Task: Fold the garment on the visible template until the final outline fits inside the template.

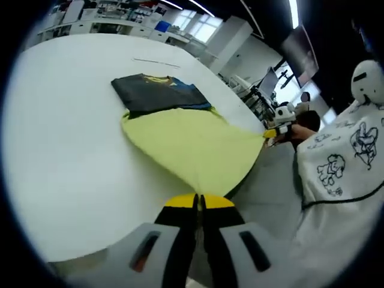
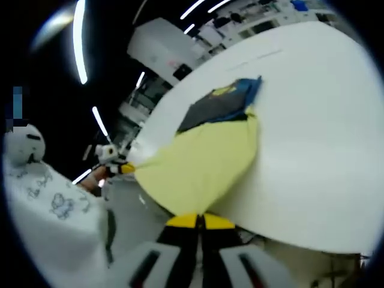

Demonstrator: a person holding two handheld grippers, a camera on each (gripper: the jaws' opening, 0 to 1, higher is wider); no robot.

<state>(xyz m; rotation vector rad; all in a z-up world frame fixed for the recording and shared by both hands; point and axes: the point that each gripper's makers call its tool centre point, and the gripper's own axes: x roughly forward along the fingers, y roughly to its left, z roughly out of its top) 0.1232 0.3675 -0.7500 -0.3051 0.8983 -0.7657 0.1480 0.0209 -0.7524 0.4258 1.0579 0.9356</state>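
Pinching yellow garment corners: left claw | right claw | white table

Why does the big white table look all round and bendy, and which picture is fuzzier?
Left gripper view: the fisheye lens bends the white table into a curve; the yellow garment looks fairly sharp. Right gripper view: the same bending, but fuzzier, with ceiling lights smeared into bright streaks and the garment soft-edged near the claw.
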